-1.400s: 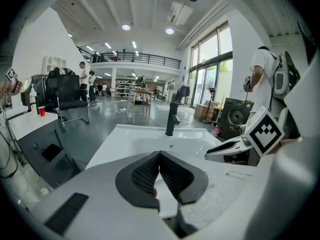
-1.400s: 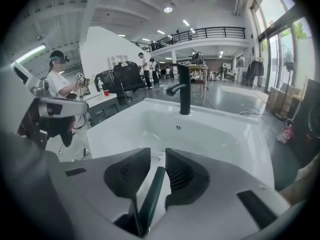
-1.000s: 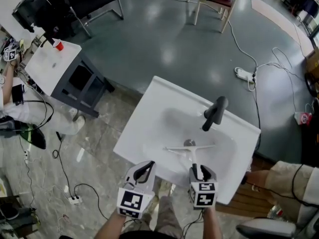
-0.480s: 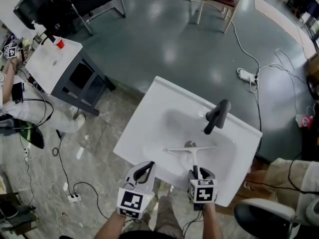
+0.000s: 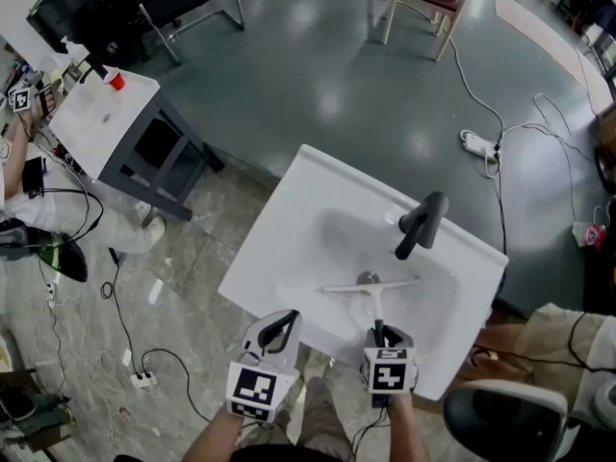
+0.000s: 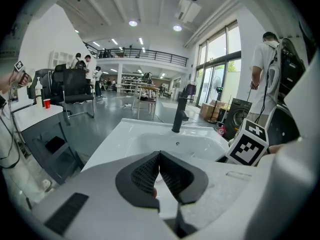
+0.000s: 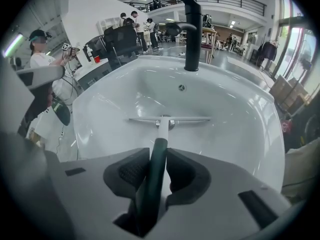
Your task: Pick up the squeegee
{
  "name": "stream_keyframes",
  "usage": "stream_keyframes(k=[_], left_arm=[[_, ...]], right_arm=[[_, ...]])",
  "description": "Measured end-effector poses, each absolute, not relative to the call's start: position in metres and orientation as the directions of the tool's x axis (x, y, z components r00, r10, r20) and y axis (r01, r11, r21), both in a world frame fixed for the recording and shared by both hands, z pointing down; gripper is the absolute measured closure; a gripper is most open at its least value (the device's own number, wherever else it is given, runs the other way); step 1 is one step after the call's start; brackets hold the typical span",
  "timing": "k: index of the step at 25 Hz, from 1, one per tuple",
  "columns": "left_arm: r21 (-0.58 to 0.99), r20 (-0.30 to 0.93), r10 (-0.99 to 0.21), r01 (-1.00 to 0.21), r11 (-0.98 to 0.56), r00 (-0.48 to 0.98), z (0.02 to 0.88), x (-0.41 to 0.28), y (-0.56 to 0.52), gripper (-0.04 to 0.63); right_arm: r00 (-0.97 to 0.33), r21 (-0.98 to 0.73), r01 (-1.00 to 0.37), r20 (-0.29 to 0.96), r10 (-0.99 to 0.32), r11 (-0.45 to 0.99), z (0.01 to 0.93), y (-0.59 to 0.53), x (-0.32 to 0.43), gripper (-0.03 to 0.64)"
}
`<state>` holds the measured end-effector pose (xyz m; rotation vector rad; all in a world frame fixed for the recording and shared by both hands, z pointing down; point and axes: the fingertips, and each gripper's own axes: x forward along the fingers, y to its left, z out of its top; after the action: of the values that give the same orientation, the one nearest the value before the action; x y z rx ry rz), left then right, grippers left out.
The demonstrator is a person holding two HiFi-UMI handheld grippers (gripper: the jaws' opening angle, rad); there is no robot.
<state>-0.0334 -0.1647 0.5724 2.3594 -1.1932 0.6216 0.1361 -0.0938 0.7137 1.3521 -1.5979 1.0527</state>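
The squeegee (image 5: 372,286) lies in the white sink (image 5: 289,210), its pale blade across the drain and its dark green handle (image 7: 155,169) pointing back at me. My right gripper (image 5: 381,333) points steeply down at the sink's near edge. In the right gripper view its jaws (image 7: 159,156) are closing, and both pads lie against the sides of the handle. My left gripper (image 5: 279,327) hovers beside it over the near left rim, pads together (image 6: 159,156) with nothing between them.
A black faucet (image 5: 420,223) rises at the sink's far side, just beyond the blade. A grey side table (image 5: 106,128) with a red cup (image 5: 115,81) stands far left. Cables and a power strip (image 5: 474,143) lie on the floor. A chair (image 5: 500,429) is at bottom right.
My right gripper has sunk slightly toward the sink and its jaws have drawn in around the squeegee handle. The left gripper has stayed in place.
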Motion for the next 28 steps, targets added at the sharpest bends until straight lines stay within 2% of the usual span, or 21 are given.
stream_keyframes(k=[6,20,28], left_arm=[[0.153,0.546,-0.645,-0.821,-0.551,0.535,0.565,-0.032,-0.164,0.591],[0.14,0.533,-0.661,-0.825,-0.548,0.529,0.539,-0.039,-0.142,0.592],[0.082,0.447,-0.695,-0.799,-0.596,0.564,0.499,-0.042,-0.134,0.592]], right_arm=[[-0.125,-0.096,-0.991,0.896,-0.427,0.089,0.699,-0.112,0.139,0.522],[-0.076,-0.059,-0.997,0.881,-0.466,0.051,0.675,-0.097,0.155,0.525],[-0.048,-0.039,-0.999,0.84,-0.541,0.028,0.629,-0.09,0.158,0.525]])
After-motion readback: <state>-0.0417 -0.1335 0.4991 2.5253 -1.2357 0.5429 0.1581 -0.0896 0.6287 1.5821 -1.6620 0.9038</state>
